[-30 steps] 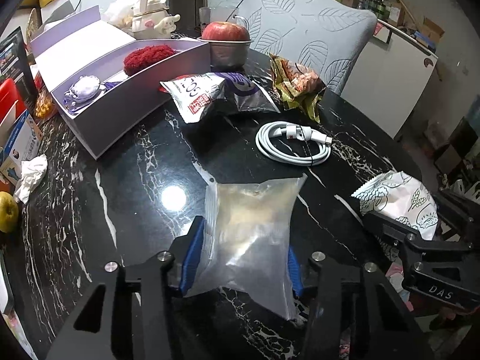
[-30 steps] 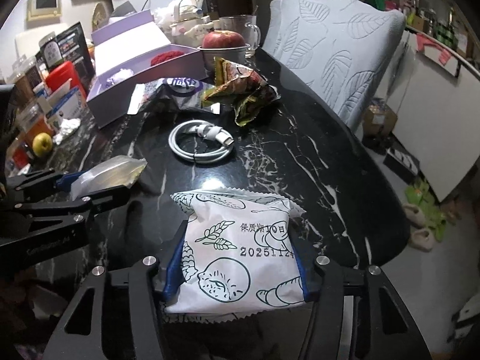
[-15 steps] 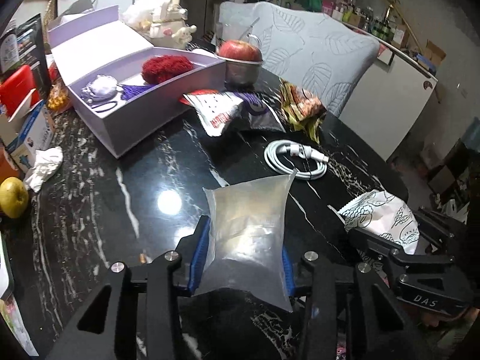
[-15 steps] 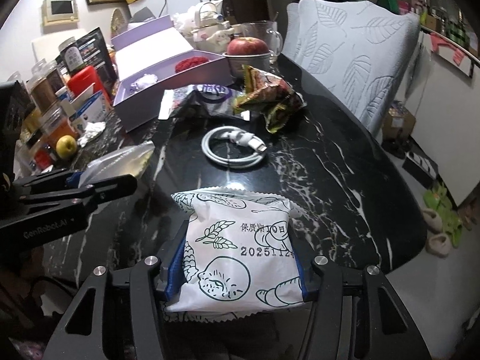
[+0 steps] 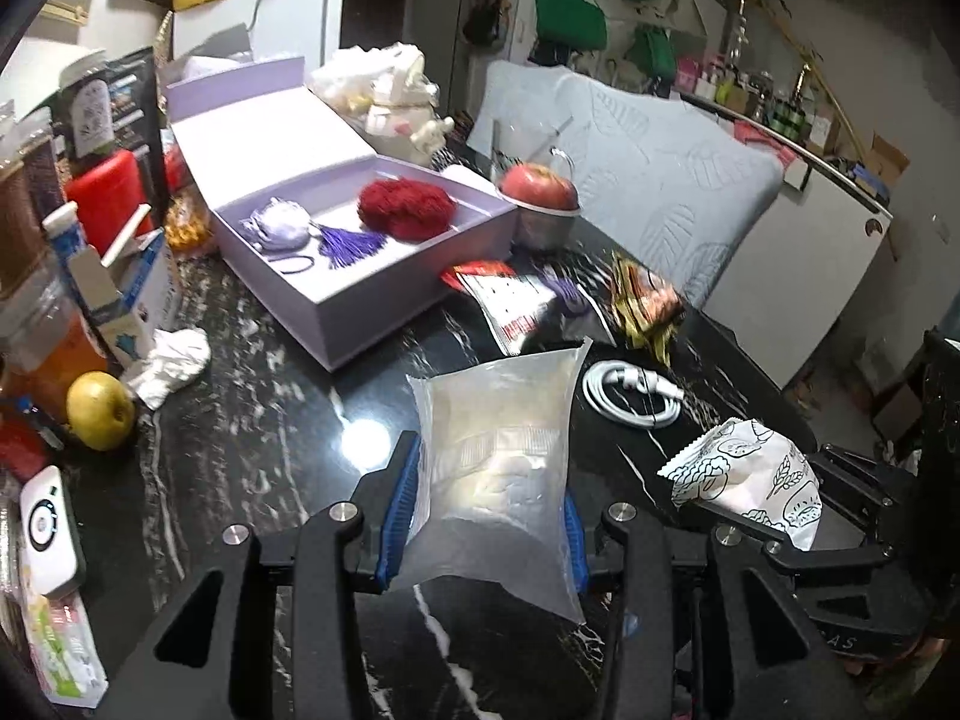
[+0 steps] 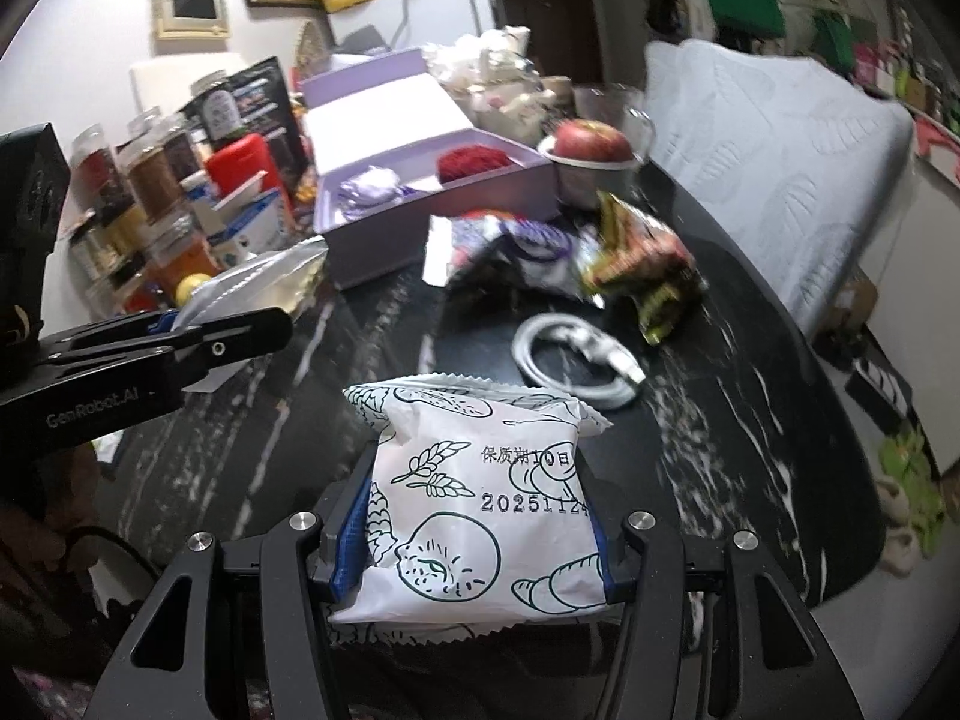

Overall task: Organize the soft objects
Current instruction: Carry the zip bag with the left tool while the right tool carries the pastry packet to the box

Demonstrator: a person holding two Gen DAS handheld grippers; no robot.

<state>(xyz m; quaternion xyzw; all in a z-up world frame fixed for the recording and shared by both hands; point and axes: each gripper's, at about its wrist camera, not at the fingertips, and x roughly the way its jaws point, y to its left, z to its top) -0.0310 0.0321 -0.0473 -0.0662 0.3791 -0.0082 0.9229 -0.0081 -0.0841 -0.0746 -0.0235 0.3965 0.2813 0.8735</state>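
My left gripper (image 5: 487, 516) is shut on a clear plastic pouch (image 5: 501, 456), held above the black marble table (image 5: 252, 420). My right gripper (image 6: 477, 531) is shut on a white snack packet (image 6: 480, 498) printed with line drawings, also lifted off the table. Each gripper shows in the other's view: the right one with its white packet (image 5: 750, 480) at the right, the left one with its clear pouch (image 6: 252, 288) at the left. Further back lies an open lilac box (image 5: 360, 240) holding a red fluffy item (image 5: 405, 207) and a purple tasselled pouch (image 5: 282, 225).
Behind the box's corner sits an apple in a metal bowl (image 5: 540, 192). Snack bags (image 5: 522, 300) and a green-brown wrapper (image 5: 645, 306) lie mid-table, with a coiled white cable (image 5: 630, 396) nearer. Jars, cartons, a yellow fruit (image 5: 99, 411) and crumpled tissue (image 5: 168, 363) crowd the left edge.
Both grippers have risen and drawn back from the table with their packets. The left jaws squeezed tighter on the clear pouch. More of the left-side clutter has come into view.
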